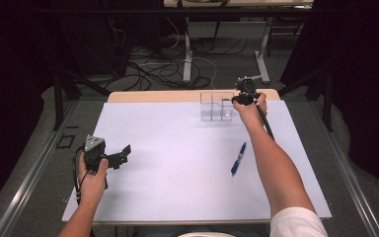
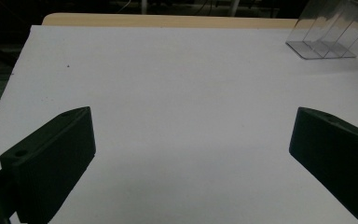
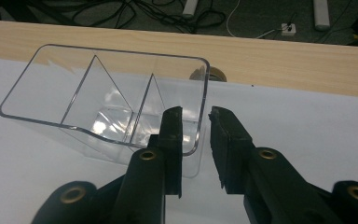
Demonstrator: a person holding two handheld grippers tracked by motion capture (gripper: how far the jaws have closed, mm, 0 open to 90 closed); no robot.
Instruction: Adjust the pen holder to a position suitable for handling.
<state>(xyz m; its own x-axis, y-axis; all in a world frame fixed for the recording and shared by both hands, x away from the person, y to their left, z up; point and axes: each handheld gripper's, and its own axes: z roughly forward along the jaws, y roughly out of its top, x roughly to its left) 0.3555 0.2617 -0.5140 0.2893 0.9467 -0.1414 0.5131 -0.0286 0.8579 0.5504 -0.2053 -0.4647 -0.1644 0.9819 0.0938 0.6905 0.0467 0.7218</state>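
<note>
A clear plastic organizer (image 1: 216, 106) with three compartments stands at the far edge of the white mat. My right gripper (image 1: 244, 94) hangs over its right end. In the right gripper view the gripper (image 3: 196, 114) straddles the organizer's (image 3: 112, 52) right end wall, one jaw inside the last compartment and one outside. A narrow gap still shows beside the wall, so the jaws stand open. A blue pen (image 1: 238, 159) lies on the mat right of centre. My left gripper (image 1: 121, 157) rests low at the mat's left side, and its wide-open jaws (image 2: 193, 114) hold nothing.
The white mat (image 1: 177, 163) covers most of a wooden table (image 1: 153, 95). A small brass-coloured round fitting (image 3: 212, 73) sits in the wood just behind the organizer (image 2: 326, 37). Cables and table legs lie on the floor beyond the far edge.
</note>
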